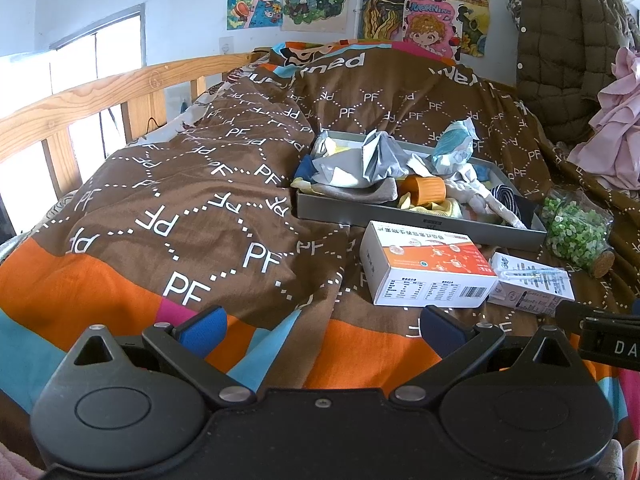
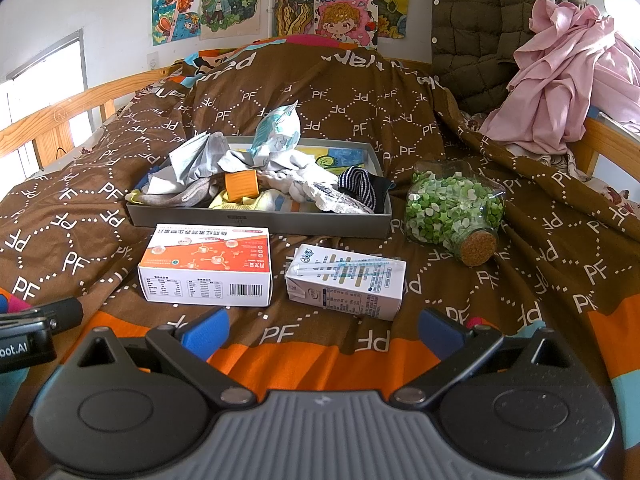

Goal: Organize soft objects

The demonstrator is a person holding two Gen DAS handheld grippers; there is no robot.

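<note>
A grey tray (image 2: 260, 220) on the bed holds a heap of soft things: grey and white socks (image 2: 192, 194), a striped sock (image 2: 360, 188), a crumpled plastic bag (image 2: 276, 130) and an orange cup (image 2: 241, 186). The tray also shows in the left wrist view (image 1: 400, 216). My left gripper (image 1: 322, 330) is open and empty, low over the bedspread, short of the tray. My right gripper (image 2: 320, 330) is open and empty, just in front of a small milk carton (image 2: 346, 280).
A white and orange box (image 2: 206, 266) lies in front of the tray. A corked glass jar of green stars (image 2: 456, 210) lies on its side to the right. A pink cloth (image 2: 560, 72) and an olive quilted jacket (image 2: 472, 32) hang at the back right. A wooden bed rail (image 1: 80, 104) runs along the left.
</note>
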